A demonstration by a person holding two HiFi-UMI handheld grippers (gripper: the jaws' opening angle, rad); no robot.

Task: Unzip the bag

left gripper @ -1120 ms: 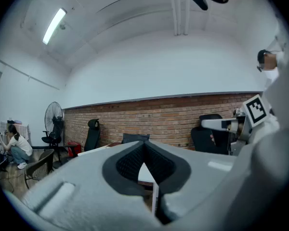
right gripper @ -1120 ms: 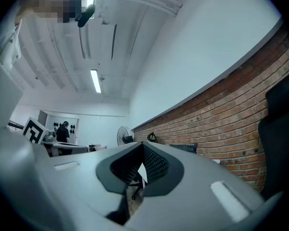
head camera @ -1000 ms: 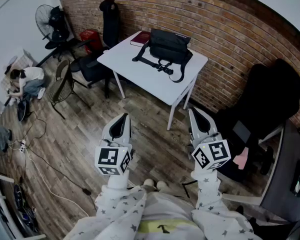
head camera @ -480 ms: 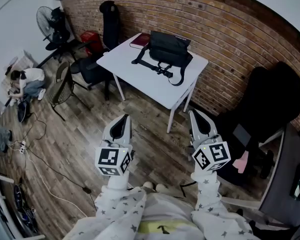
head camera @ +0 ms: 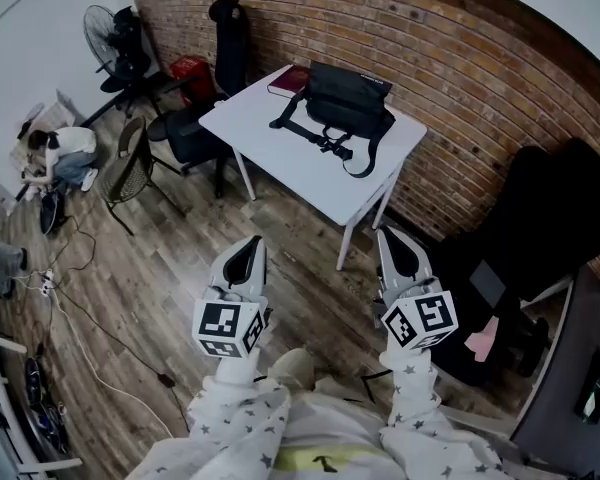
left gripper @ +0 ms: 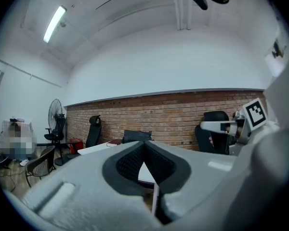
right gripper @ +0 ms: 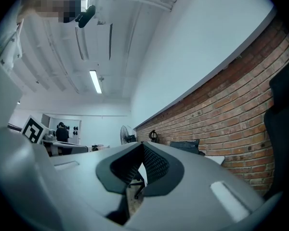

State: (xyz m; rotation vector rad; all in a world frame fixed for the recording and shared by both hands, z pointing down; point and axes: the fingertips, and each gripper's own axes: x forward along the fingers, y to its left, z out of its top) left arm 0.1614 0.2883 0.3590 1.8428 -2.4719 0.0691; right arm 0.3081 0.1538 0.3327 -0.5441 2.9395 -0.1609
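Grey plastic jaws pressed together, nothing held, on my left gripper (head camera: 249, 251) and right gripper (head camera: 394, 244). Black fabric bag (head camera: 346, 98) lies on the white tabletop (head camera: 298, 158) by the brick wall (head camera: 460, 73), well apart from both. Plank floor (head camera: 160, 258) shows only in head view; ceiling light strip (left gripper: 54, 24) only in the gripper views.

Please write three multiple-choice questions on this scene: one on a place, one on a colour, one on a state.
1. Where is the bag relative to the table? A underneath; B on top; C hanging from its edge.
2. What colour is the book beside the bag? A dark red; B green; C yellow.
3. How are the left gripper and right gripper? A both open; B both shut, empty; C one shut on the bag.
Answers: 1 B, it lies on the white tabletop. 2 A, the cover looks dark red. 3 B, each gripper view shows pads together, nothing between.
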